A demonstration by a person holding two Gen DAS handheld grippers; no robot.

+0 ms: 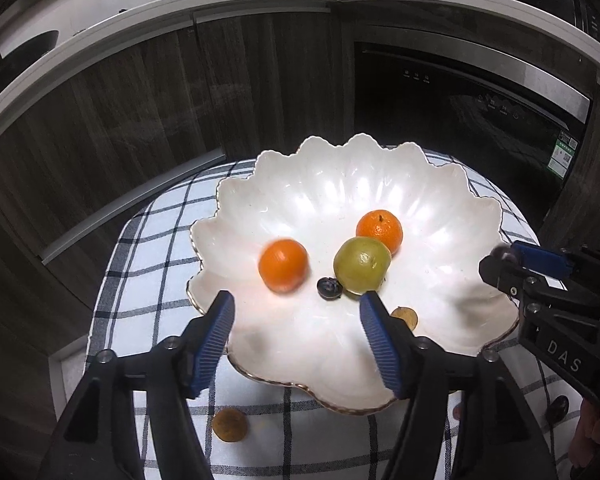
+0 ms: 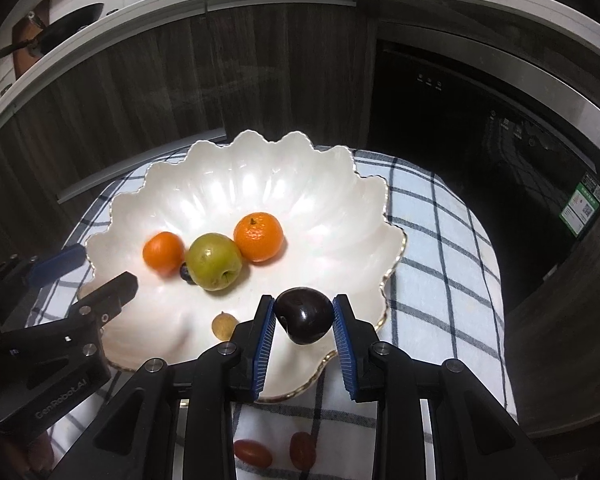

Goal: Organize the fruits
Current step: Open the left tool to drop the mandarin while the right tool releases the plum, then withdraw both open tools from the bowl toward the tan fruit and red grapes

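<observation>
Sorting fruit into a scalloped white bowl (image 1: pixel 340 184) sitting on a checked cloth (image 1: pixel 151 240).

Showing blurred: the left mandarin (image 1: pixel 282 265), lying in the bowl ahead of the left gripper (image 1: pixel 295 312), fingers spread wide with nothing between them. Hiding partly behind the right finger (image 1: pixel 376 332): a small brown longan (image 1: pixel 406 317). Peeking out beside the green pear-like fruit (image 1: pixel 362 265): a dark blueberry (image 1: pixel 329 288). Resting sharp behind the green fruit: a second mandarin (image 1: pixel 380 231) with its stem up. Sitting between the narrow fingers of the right gripper (image 2: pixel 304 314) over the bowl's near rim: a glossy dark plum (image 2: pixel 304 314); pad contact hard to confirm. Lying cut off by the gripper frames on the cloth: two red cherry tomatoes (image 2: pixel 253 452) and another longan (image 1: pixel 229 424). Standing behind the surface: dark wood cabinets (image 1: pixel 139 120) and a built-in appliance (image 1: pixel 460 120).
</observation>
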